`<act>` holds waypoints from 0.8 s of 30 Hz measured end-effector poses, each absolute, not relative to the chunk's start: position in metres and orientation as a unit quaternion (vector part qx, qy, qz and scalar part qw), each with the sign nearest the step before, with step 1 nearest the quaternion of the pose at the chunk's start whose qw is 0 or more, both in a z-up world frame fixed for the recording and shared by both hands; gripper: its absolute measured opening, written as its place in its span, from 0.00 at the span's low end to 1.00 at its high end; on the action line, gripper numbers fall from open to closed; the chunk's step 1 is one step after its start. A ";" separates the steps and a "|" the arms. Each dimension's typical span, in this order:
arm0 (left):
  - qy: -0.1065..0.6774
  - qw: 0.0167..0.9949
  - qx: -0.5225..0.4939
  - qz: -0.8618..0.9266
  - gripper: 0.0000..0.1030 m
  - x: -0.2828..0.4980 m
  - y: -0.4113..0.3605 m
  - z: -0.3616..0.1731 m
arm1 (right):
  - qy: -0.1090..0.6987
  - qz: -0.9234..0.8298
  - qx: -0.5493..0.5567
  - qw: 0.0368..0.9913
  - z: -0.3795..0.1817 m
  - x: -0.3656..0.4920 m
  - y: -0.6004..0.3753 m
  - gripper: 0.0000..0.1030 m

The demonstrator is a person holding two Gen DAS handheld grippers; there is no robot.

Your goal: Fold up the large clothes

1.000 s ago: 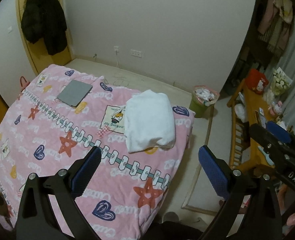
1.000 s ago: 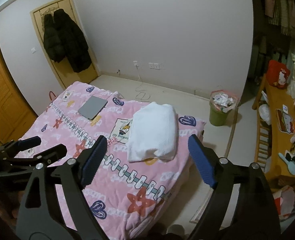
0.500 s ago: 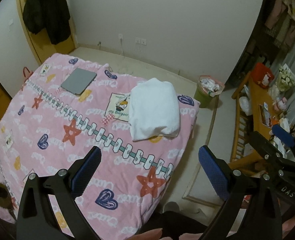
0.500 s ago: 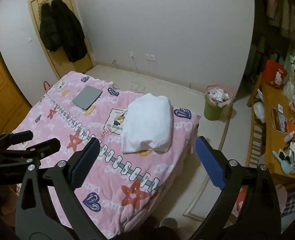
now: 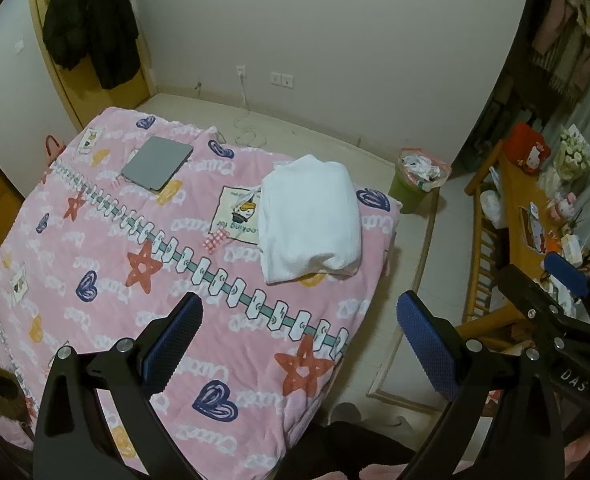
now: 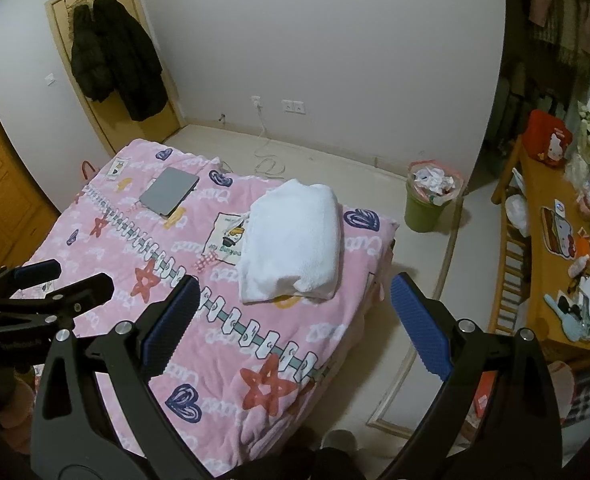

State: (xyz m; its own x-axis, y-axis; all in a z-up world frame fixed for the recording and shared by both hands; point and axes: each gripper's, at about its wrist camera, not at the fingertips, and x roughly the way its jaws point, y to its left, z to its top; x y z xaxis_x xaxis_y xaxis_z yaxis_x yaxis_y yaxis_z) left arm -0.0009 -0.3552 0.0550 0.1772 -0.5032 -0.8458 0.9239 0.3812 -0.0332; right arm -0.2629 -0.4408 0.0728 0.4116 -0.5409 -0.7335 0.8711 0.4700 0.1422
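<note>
Bare pink blanket [image 5: 95, 264] between laptop [image 5: 157, 163] and folded garment [image 5: 309, 220]

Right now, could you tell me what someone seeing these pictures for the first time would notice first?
The pink bedspread with stars and hearts fills the scene, with a folded white garment lying near its far right corner. A grey laptop lies shut toward the far left. In the foreground the left gripper and right gripper stand open, holding nothing.

hidden: bed [image 5: 95, 264] near edge | bin [image 6: 427, 212] contents unclear | desk [image 6: 543, 264] clutter unclear
</note>
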 end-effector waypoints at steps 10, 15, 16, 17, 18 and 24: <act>0.405 0.727 0.250 -0.494 0.92 0.002 -0.357 0.059 | 0.311 -0.436 0.266 0.801 0.074 -0.259 -0.445 0.91; 0.405 0.726 0.251 -0.497 0.92 0.003 -0.356 0.059 | 0.313 -0.429 0.269 0.804 0.075 -0.249 -0.452 0.91; 0.405 0.726 0.251 -0.496 0.92 0.004 -0.357 0.060 | 0.313 -0.428 0.268 0.804 0.075 -0.247 -0.453 0.91; 0.404 0.727 0.250 -0.496 0.92 0.004 -0.357 0.060 | 0.312 -0.427 0.267 0.805 0.076 -0.246 -0.453 0.91; 0.402 0.728 0.251 -0.496 0.92 0.004 -0.358 0.061 | 0.312 -0.427 0.267 0.806 0.077 -0.245 -0.454 0.91; 0.398 0.732 0.249 -0.493 0.92 0.009 -0.367 0.067 | 0.310 -0.424 0.270 0.807 0.079 -0.242 -0.460 0.91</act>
